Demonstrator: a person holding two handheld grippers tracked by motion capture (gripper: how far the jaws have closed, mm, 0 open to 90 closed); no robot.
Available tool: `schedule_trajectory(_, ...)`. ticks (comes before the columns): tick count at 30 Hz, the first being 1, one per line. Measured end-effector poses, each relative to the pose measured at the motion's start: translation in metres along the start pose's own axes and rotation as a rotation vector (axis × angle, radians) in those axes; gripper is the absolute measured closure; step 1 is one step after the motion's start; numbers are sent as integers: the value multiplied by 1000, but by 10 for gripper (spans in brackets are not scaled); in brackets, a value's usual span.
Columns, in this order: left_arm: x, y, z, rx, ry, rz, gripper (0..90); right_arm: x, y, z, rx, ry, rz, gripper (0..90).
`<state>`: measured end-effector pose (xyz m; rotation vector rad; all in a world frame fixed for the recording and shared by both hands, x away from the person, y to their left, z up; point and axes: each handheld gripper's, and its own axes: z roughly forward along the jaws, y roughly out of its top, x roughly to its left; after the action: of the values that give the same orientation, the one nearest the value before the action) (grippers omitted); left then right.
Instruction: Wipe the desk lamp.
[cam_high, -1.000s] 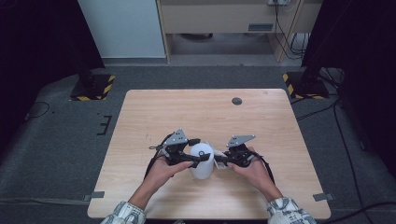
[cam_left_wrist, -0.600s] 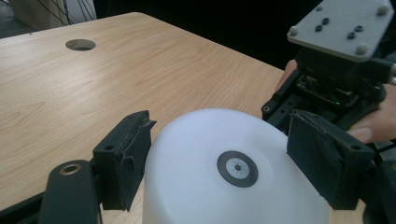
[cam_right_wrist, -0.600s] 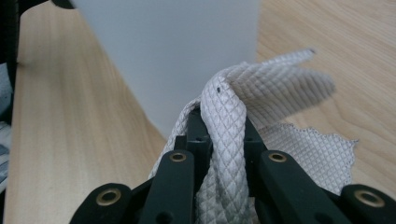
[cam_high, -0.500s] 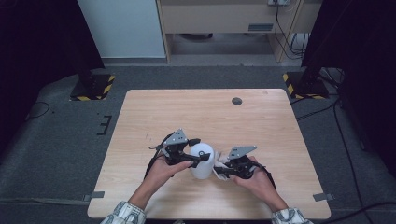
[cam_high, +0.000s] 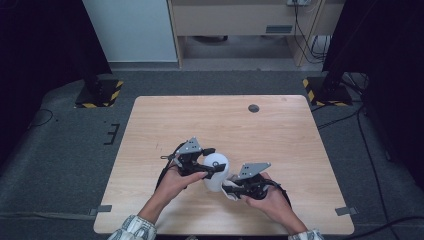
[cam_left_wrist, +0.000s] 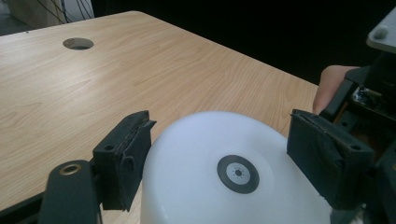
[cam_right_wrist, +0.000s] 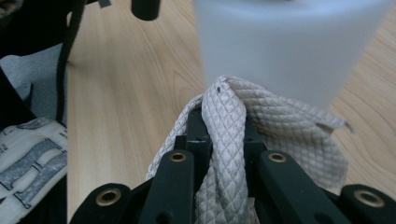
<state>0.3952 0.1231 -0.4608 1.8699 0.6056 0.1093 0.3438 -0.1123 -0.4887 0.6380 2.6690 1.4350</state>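
Note:
A white plastic cup (cam_high: 219, 181) is held bottom-up over the near middle of the wooden table (cam_high: 280, 135). My left gripper (cam_high: 212, 161) is shut on it, one jaw on each side of the cup (cam_left_wrist: 233, 172), whose base bears a round grey mark. My right gripper (cam_high: 231, 188) is shut on a beige quilted cloth (cam_high: 228, 194). In the right gripper view the cloth (cam_right_wrist: 280, 126) bunches between the jaws of my right gripper (cam_right_wrist: 224, 135) and presses against the lower wall of the cup (cam_right_wrist: 280, 42).
A round cable hole (cam_high: 254, 108) lies in the table's far right part, also seen in the left gripper view as a hole (cam_left_wrist: 78, 44). Two dark stands with striped bases (cam_high: 97, 92) flank the table on the floor. A patterned sleeve (cam_right_wrist: 28, 154) is near the right gripper.
My right gripper with the cloth has moved from the cup's right side toward the near edge, under the cup's near side. The left gripper and cup have barely shifted.

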Motion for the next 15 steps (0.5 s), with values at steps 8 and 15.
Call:
schedule_trajectory(8,1,0,1,-2,1,-2,214,9,5,14,-1,24,-26,807)
schedule_trajectory(15,2,3,5,5,1,10,214,12,6,23,2,19,-28,806)
